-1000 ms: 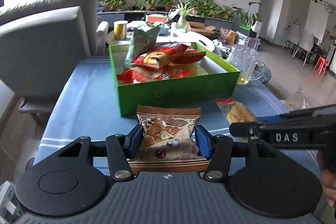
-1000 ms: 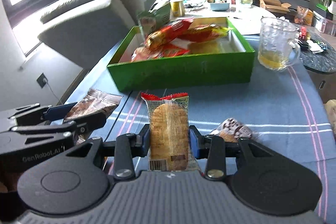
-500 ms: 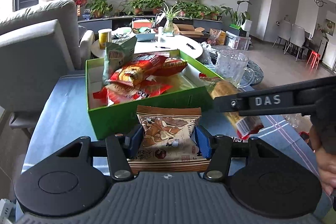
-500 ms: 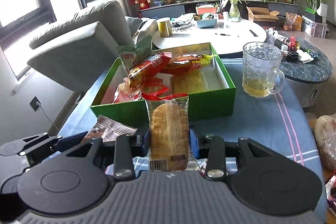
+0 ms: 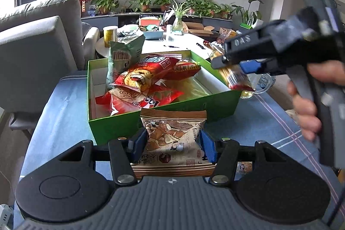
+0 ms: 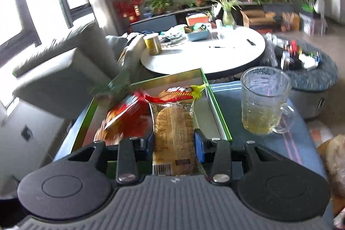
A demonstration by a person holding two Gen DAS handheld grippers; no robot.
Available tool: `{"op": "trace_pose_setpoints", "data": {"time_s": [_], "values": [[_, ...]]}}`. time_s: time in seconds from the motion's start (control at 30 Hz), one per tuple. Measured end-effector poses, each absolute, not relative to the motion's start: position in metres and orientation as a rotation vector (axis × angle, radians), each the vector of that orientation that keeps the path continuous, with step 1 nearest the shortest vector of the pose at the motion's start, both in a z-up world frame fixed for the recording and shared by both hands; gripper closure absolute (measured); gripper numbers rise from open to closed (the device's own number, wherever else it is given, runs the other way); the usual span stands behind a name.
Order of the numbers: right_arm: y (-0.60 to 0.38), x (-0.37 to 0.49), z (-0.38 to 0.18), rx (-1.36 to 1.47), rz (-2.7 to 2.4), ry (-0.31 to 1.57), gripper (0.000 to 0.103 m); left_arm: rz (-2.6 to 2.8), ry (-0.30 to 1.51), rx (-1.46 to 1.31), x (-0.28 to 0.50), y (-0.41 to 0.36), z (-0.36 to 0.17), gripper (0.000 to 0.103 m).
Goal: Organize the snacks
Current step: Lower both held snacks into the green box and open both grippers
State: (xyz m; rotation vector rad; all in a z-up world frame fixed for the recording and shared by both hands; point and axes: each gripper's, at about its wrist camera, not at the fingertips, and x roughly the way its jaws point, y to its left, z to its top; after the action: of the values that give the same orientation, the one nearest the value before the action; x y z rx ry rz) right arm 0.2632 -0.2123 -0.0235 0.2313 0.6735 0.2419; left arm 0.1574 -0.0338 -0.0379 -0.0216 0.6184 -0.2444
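Observation:
A green box [image 5: 163,113] with several red and green snack bags sits on the blue tablecloth. My left gripper [image 5: 173,141] is shut on a brown snack packet [image 5: 172,139] and holds it in front of the box's near wall. My right gripper [image 6: 174,141] is shut on a clear-wrapped bread packet [image 6: 173,133] and holds it over the box [image 6: 217,115], above its right part. In the left wrist view the right gripper [image 5: 239,66] hangs over the box's right rim with the bread packet [image 5: 234,77] tilted down.
A glass mug [image 6: 266,100] with yellow liquid stands right of the box. A grey sofa [image 5: 32,46] is at the left. A white round table [image 6: 204,51] with clutter lies behind. Another wrapped snack [image 5: 244,166] lies on the cloth near my left gripper.
Both grippers rose from the table with their packets. The right gripper moved forward over the green box. The left gripper stayed in front of the box's near wall.

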Motion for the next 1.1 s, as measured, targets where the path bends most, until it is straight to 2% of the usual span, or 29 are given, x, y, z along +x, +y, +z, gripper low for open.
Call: {"op": "trace_pose_setpoints", "data": {"time_s": [0.27, 0.87, 1.1], "values": [[-0.206, 0.297, -0.038, 0.249, 0.175, 0.675, 0.019, -0.241, 0.628, -0.037, 0.176, -0.028, -0.042, 0.051], [-0.225, 0.298, -0.048, 0.257, 0.138, 0.644, 0.018, -0.304, 0.564, 0.016, 0.222, -0.069, -0.030, 0.051], [-0.242, 0.281, -0.038, 0.313, 0.138, 0.613, 0.018, -0.329, 0.616, 0.022, 0.254, -0.090, -0.036, 0.051]]}}
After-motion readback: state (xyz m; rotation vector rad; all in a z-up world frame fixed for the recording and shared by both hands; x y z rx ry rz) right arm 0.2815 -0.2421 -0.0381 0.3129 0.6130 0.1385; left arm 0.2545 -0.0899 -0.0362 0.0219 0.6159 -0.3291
